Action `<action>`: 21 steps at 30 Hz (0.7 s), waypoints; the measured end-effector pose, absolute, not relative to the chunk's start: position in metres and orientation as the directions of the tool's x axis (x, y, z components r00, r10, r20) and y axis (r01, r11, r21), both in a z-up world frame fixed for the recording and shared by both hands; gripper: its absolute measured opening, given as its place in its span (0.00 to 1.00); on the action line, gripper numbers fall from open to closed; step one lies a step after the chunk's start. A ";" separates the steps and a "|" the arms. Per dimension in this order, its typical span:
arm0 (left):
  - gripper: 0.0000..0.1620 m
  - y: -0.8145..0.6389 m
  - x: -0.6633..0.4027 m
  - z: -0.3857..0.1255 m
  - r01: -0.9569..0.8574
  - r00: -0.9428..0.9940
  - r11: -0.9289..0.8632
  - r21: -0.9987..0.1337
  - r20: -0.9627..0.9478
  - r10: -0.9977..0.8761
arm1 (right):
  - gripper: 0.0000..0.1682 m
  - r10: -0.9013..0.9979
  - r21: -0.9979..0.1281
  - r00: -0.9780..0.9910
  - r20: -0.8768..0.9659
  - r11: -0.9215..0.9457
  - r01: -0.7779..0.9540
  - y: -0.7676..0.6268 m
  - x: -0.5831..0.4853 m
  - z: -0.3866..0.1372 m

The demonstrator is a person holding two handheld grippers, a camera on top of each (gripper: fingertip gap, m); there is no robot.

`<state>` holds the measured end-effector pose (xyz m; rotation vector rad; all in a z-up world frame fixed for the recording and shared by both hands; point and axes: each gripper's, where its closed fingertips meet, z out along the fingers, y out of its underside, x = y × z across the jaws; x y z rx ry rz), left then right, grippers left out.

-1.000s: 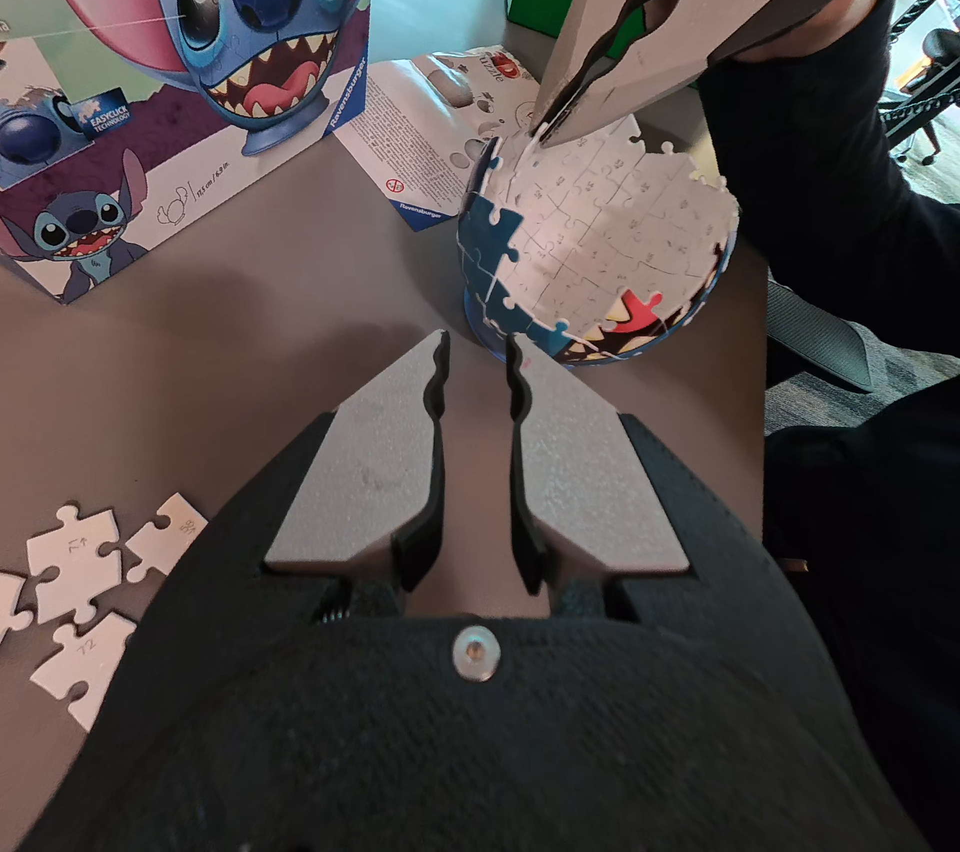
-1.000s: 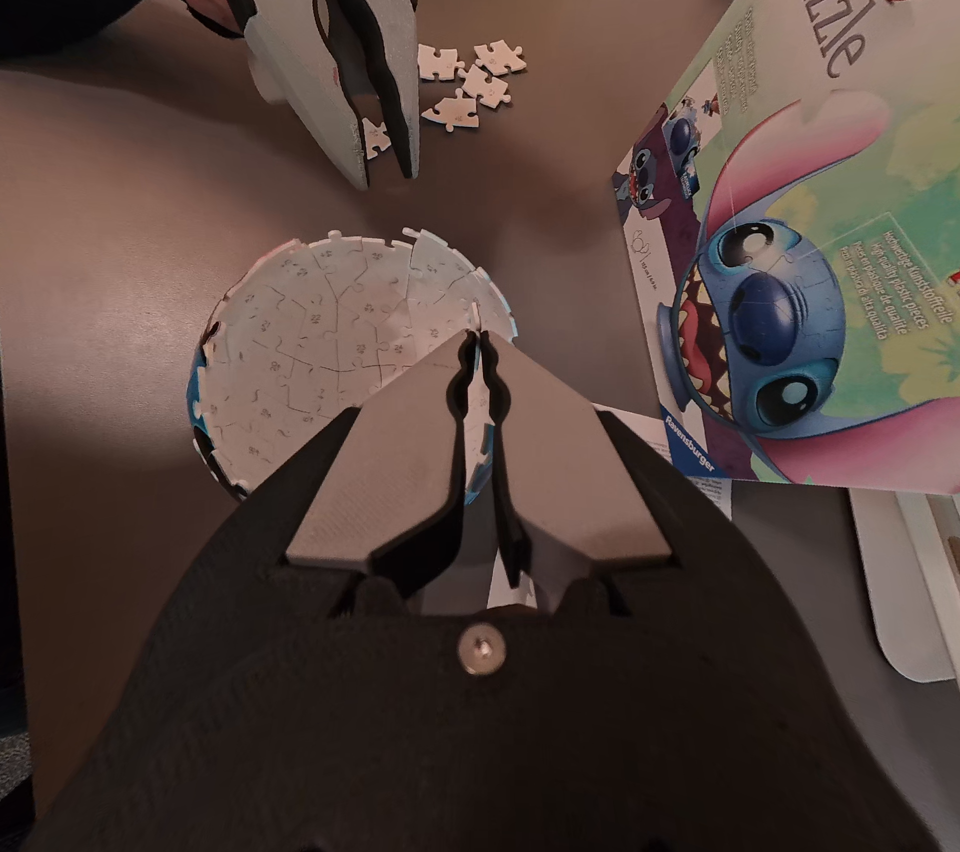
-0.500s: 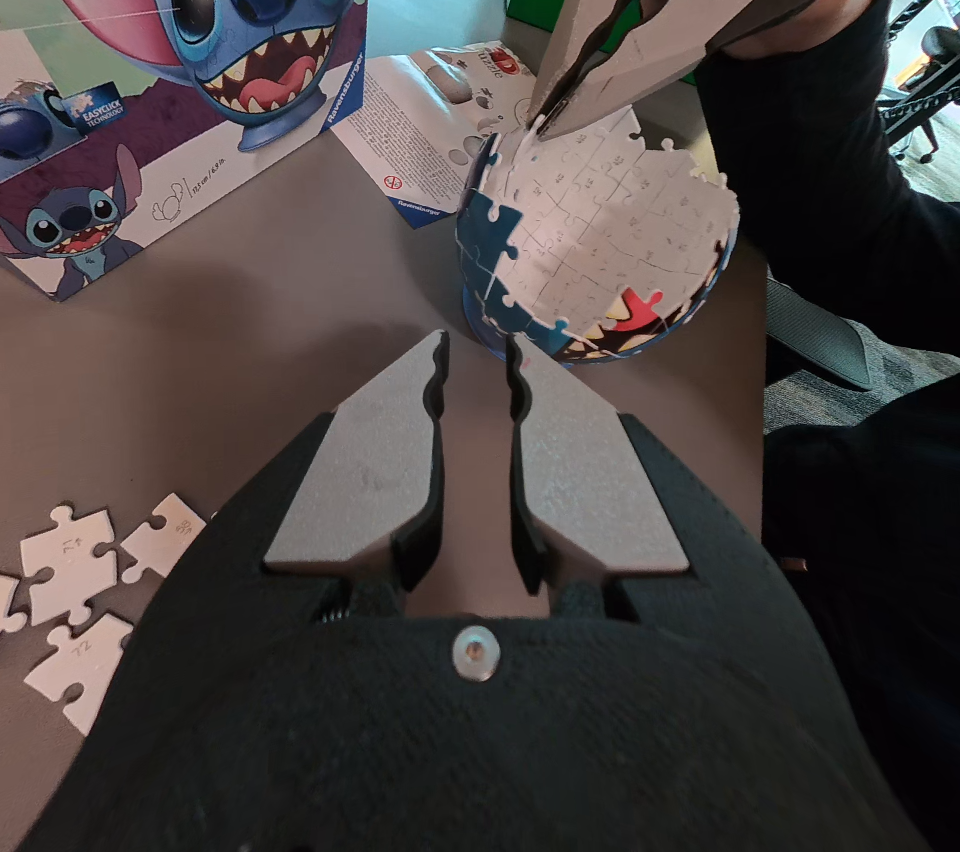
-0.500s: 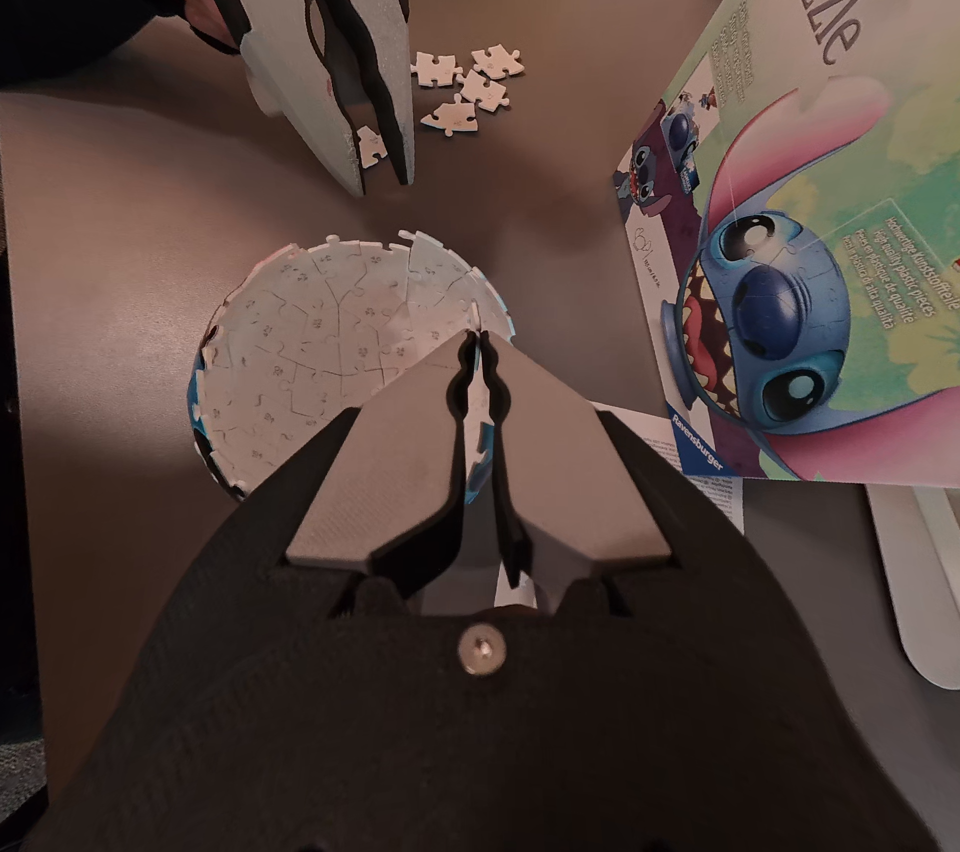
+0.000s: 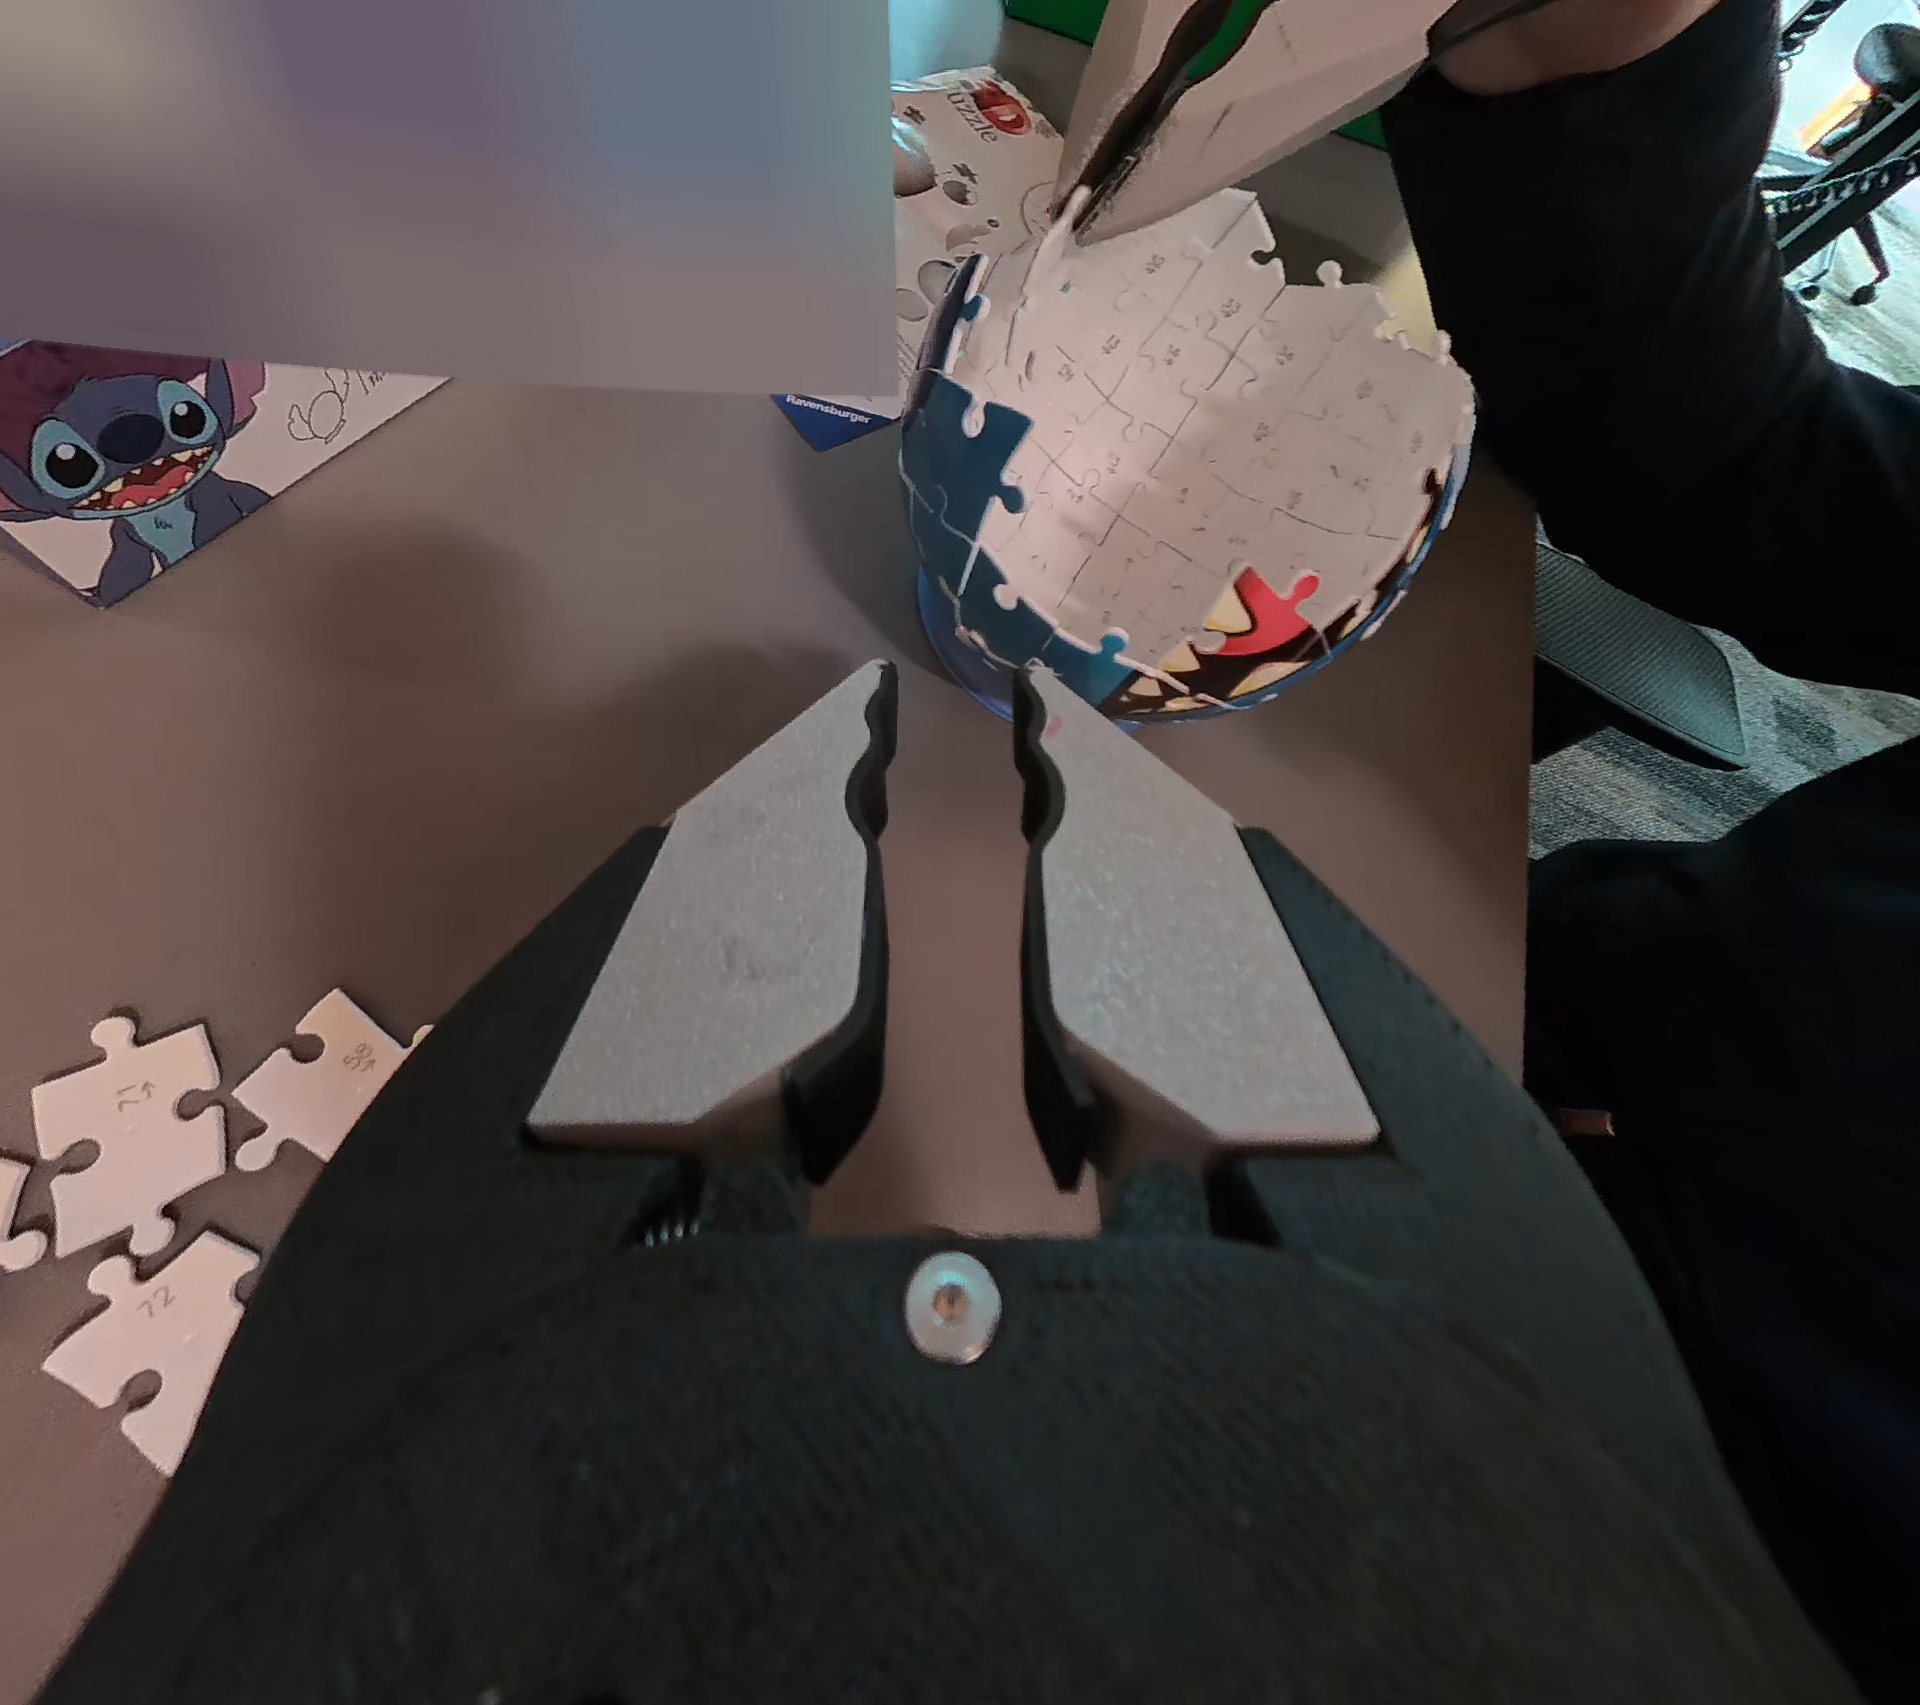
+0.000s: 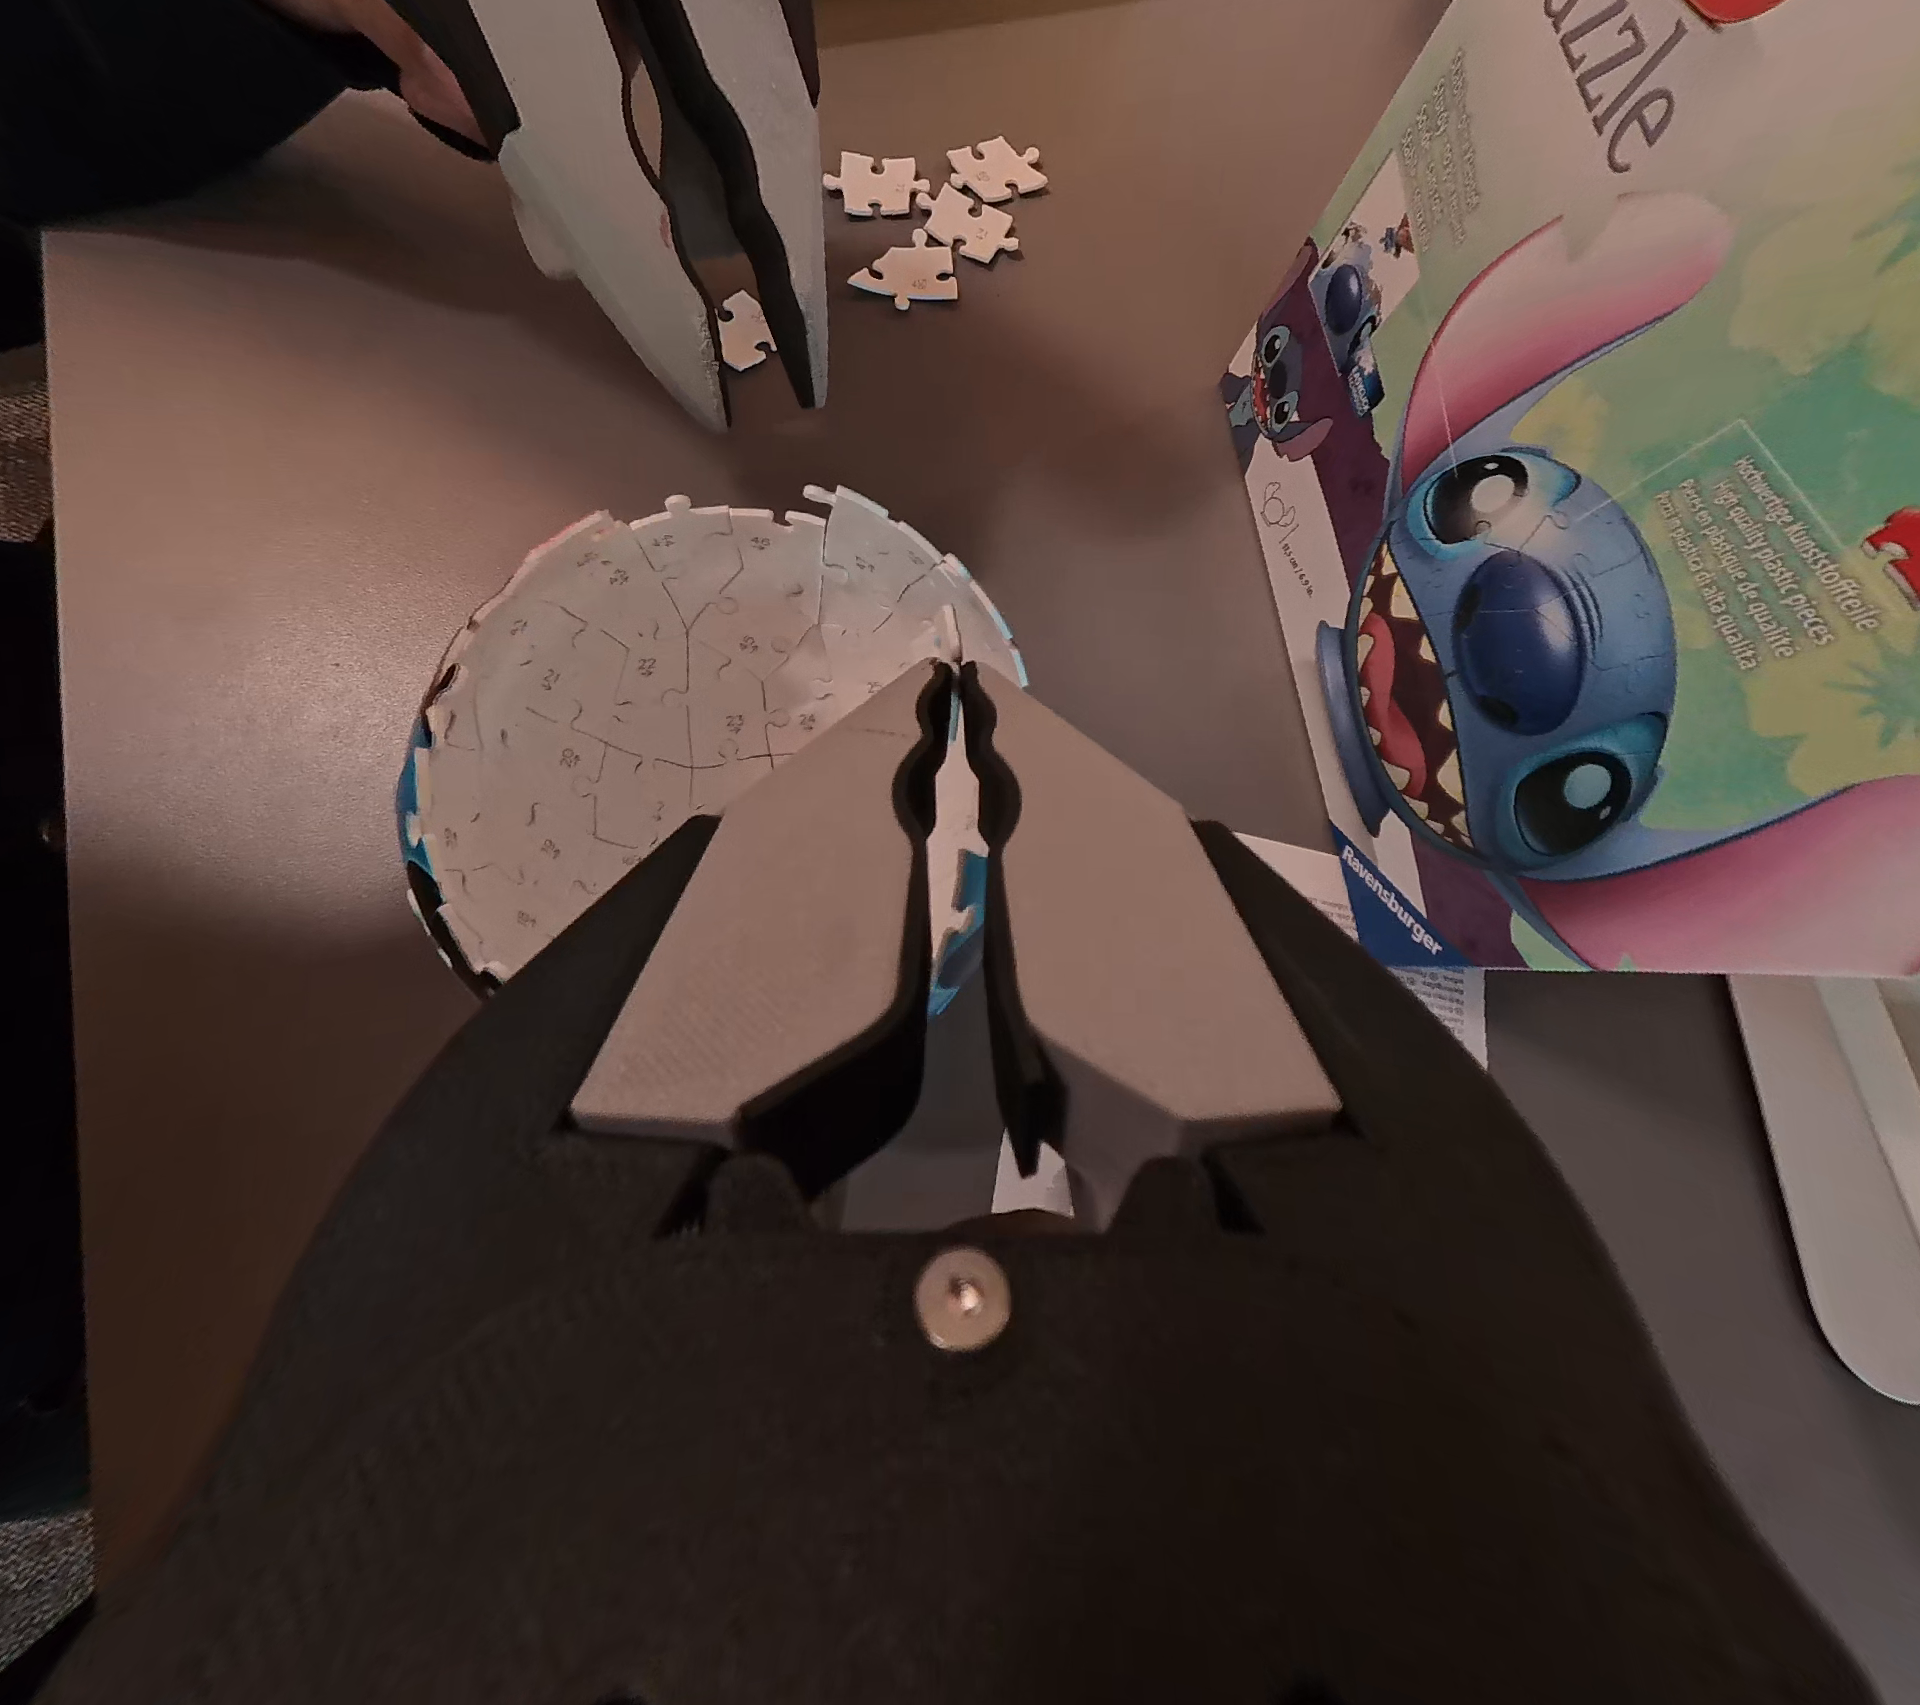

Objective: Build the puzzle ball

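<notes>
Loose pieces point(image 5: 135, 1167) lie at the counter's point(image 5: 520, 720) left. The left gripper point(image 5: 954, 699) hovers empty, jaws parted, just before the half-built ball point(image 5: 1195, 492) standing mid-counter. The right gripper point(image 6: 956, 668) has its jaws clenched on a piece point(image 6: 954, 808) at the ball's rim. A box point(image 6: 1662, 512) stands right.

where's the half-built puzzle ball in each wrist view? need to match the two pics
Left wrist view: puzzle ball upper right of centre, just beyond the open left tongs, white inside facing the camera.
Right wrist view: puzzle ball centre-left, seen from above, partly hidden behind the right tongs, which pinch its rim.
Shared landmark: the puzzle box with the blue character, mostly blurred in the left view.
</notes>
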<state>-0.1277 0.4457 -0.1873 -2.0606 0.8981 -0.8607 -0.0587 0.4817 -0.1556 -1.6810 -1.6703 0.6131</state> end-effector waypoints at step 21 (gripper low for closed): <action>0.12 0.445 -0.128 -0.187 -0.319 0.535 -0.498 -0.807 0.281 -0.797 | 0.00 0.998 -0.780 0.039 0.044 0.010 0.626 0.475 -0.061 -0.150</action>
